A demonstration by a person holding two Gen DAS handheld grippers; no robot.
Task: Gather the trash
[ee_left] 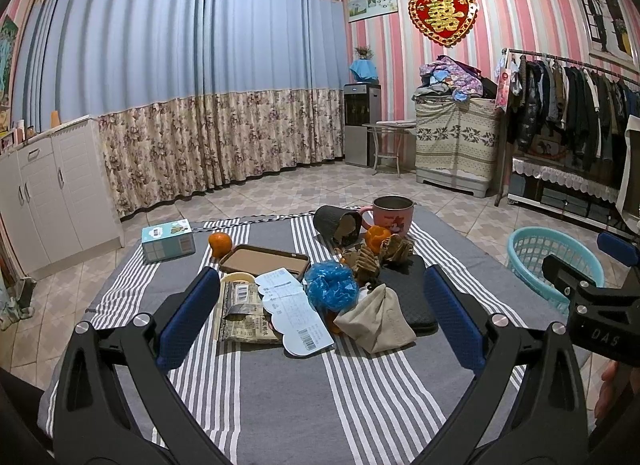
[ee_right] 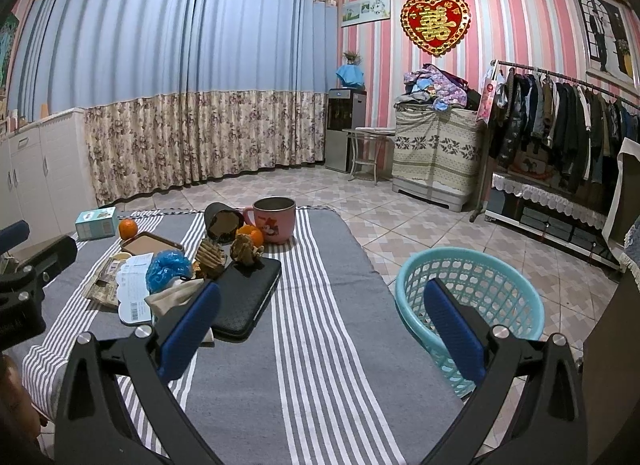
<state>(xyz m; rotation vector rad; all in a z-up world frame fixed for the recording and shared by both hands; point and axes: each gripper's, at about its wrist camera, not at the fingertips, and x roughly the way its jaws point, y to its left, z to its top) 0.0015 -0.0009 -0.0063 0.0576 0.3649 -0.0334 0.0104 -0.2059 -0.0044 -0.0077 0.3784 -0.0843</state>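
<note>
Left tongs (ee_left: 320, 317) are spread wide apart, nothing between them, held above the near part of the striped worktop (ee_left: 280, 397). Right tongs (ee_right: 320, 329) are likewise wide apart and empty, over the worktop's near right edge, w/ the teal basket (ee_right: 516, 297) showing between and past the blue fingers (ee_right: 452, 329).

Just beyond the left tongs lies the clutter: a white receipt (ee_left: 296, 313) over a printed wrapper (ee_left: 240, 313), a blue mesh puff (ee_left: 331, 285) touching the receipt's far right side, a beige crumpled cloth (ee_left: 378, 321) to the right, resting against a black case (ee_left: 412, 293). Crumpled brown cardboard bits (ee_left: 384, 255) sit on the case's far end.

Farther back: a brown tray (ee_left: 264, 261), an orange (ee_left: 220, 244) at its far left, a teal box (ee_left: 168, 241) left of that. At the far edge, a dark cup (ee_left: 338, 225) is tipped on its side beside an upright pink mug (ee_left: 392, 217); another orange (ee_left: 378, 239) lies just in front.

The basket stands on the floor, right of the worktop.
</note>
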